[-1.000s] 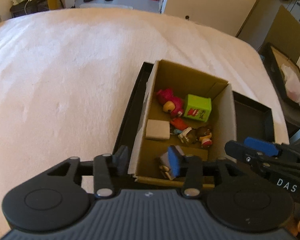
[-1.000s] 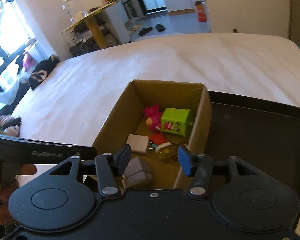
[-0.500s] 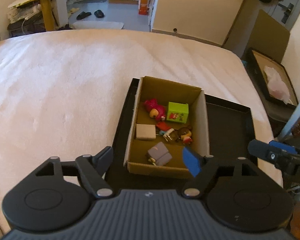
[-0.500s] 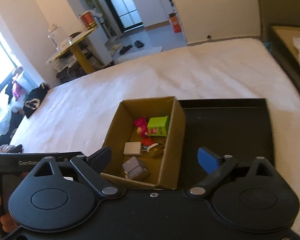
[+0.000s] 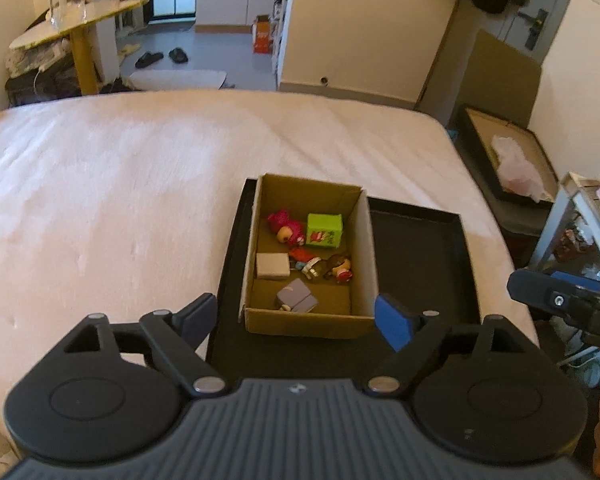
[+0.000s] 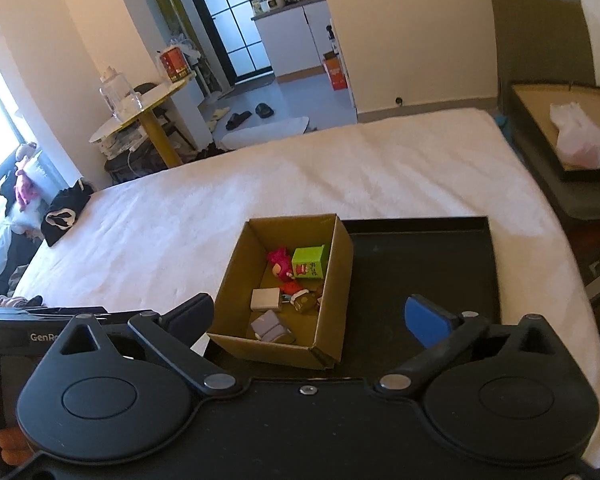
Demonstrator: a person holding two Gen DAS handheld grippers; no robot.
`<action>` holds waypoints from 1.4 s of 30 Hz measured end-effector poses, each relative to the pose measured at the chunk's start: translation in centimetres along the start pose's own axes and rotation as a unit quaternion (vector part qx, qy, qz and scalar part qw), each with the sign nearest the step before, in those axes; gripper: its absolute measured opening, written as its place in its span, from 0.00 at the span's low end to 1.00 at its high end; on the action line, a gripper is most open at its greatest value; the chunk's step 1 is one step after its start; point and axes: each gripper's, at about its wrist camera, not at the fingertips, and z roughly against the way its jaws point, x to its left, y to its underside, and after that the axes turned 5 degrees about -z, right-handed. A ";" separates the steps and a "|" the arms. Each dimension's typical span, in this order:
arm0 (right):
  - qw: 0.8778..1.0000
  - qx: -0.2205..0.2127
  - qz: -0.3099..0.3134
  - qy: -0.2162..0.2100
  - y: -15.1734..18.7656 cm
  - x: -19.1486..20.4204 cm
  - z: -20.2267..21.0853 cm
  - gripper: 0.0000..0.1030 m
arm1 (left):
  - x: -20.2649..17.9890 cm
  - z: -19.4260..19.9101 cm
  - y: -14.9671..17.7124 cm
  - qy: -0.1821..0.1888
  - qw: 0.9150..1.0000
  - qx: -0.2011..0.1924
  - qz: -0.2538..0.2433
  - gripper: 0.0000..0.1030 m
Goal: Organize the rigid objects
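Note:
An open cardboard box [image 5: 308, 322] stands in the left part of a black tray [image 5: 420, 248] on the bed. Inside lie a pink plush toy [image 5: 286, 225], a green cube [image 5: 324, 230], a beige block [image 5: 272, 266], a grey-lilac piece [image 5: 296, 300] and small figures [image 5: 338, 268]. My left gripper [image 5: 296, 316] hovers above and before the box, jaws opening, nothing between them. My right gripper [image 6: 308, 318] hangs likewise over the box [image 6: 276, 344] and tray [image 6: 420, 264], jaws opening and empty. Its fingers [image 5: 560, 300] show at the right edge of the left wrist view.
The white bed [image 5: 120, 184] spreads left and behind the tray. A black garment [image 6: 64, 216] lies at its far left edge. Beside the bed on the right are a dark case with a plastic bag [image 5: 512, 164] and a shelf [image 5: 580, 220].
Both grippers have risen and drawn back from the box, which now looks smaller. Their jaws have spread from half closed to wide. The box and its contents have stayed put.

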 end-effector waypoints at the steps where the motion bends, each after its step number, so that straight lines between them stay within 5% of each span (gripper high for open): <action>1: 1.000 -0.004 0.001 0.002 0.0 0.1 0.4 1.00 | -0.2 0.5 0.1 0.003 1.000 -0.005 -0.002 0.85; 29: 0.995 -0.058 0.030 0.080 3.2 2.1 10.2 1.00 | -2.1 10.3 4.3 0.008 0.996 -0.080 -0.025 0.92; 38: 0.997 -0.056 0.009 0.045 4.4 1.9 12.6 1.00 | -2.7 12.7 5.7 0.026 0.995 -0.085 -0.039 0.96; 42: 0.995 -0.066 0.021 0.064 4.8 2.5 13.6 1.00 | -3.0 13.3 6.3 0.025 0.995 -0.085 -0.045 0.97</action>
